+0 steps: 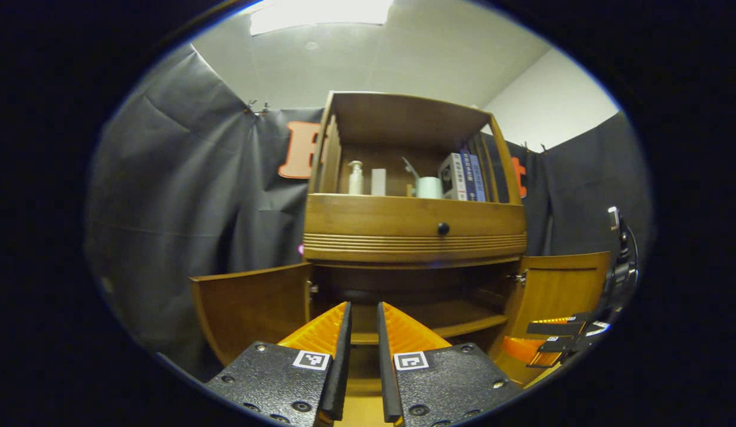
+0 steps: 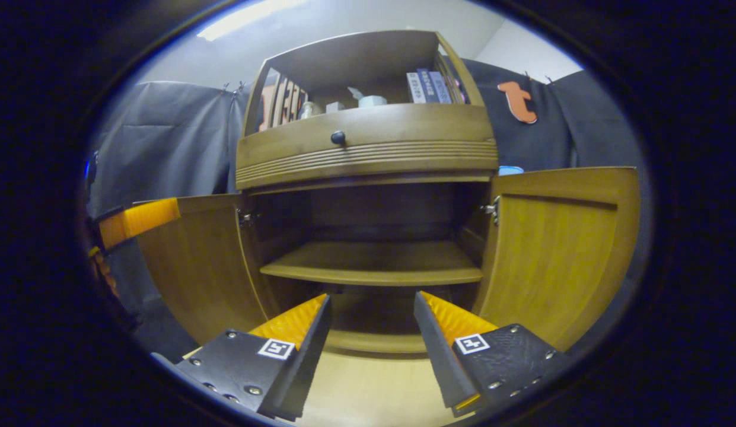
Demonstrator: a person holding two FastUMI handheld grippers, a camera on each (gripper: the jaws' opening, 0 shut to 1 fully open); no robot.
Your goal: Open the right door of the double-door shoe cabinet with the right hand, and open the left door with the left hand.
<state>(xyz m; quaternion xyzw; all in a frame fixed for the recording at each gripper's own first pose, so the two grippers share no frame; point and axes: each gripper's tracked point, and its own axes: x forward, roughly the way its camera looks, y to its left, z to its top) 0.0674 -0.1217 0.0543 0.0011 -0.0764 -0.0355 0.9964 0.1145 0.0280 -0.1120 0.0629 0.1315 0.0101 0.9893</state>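
Observation:
The wooden shoe cabinet [image 1: 415,237] stands straight ahead with both lower doors swung wide. In the left gripper view the left door [image 1: 255,308] hangs out to the left and the right door [image 1: 566,290] to the right. My left gripper [image 1: 363,305] sits centred before the dark opening, fingers a narrow gap apart with nothing between them. In the right gripper view my right gripper [image 2: 372,295] is open wide and empty, low in front of the inner shelf [image 2: 373,264]. There the left door [image 2: 196,261] and the right door [image 2: 557,249] flank it.
A drawer with a black knob [image 1: 443,228] runs above the doors. The top shelf holds a bottle [image 1: 356,178], a cup [image 1: 429,187] and books [image 1: 465,176]. The other gripper [image 1: 566,338] shows low by the right door. Pale wood floor [image 2: 368,385] lies below.

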